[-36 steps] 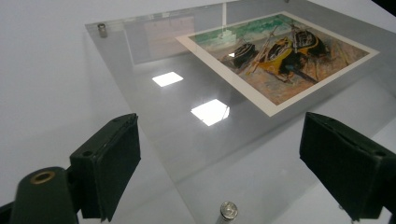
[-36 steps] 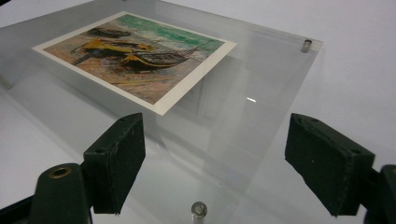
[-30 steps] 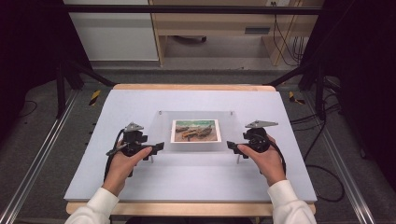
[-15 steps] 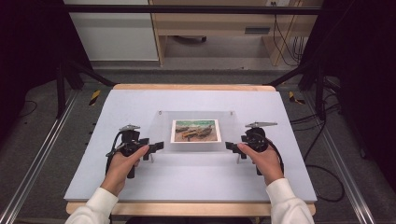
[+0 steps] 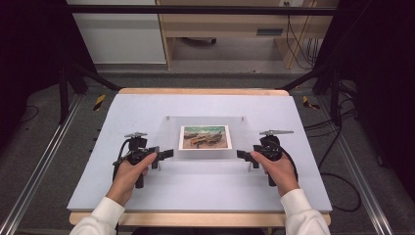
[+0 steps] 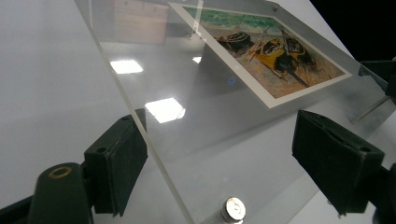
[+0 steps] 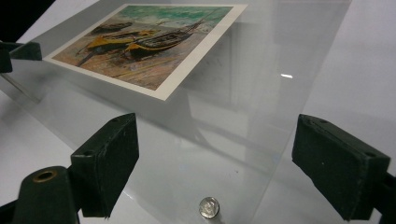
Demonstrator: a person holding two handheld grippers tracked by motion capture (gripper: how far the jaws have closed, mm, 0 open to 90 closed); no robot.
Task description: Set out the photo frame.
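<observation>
Jaws on your left gripper (image 5: 165,154) stand wide, gripping nothing; the clear acrylic photo frame (image 6: 196,116) lies flat on the white table (image 5: 122,112), and its left edge runs up between the two pads, nearer the left one, with a silver corner screw (image 6: 233,208) low between them. Farther in, past the jaw tips, sits the print of beached boats (image 5: 205,137). Your right gripper (image 5: 243,155) mirrors this: its jaws have just been opening and now stand wide around the frame's right corner without pressing it, another silver screw (image 7: 208,206) between them. You appear to be lining up for a two-sided pickup. Next, close both sets squarely on the frame's edges, evenly, before lifting.
</observation>
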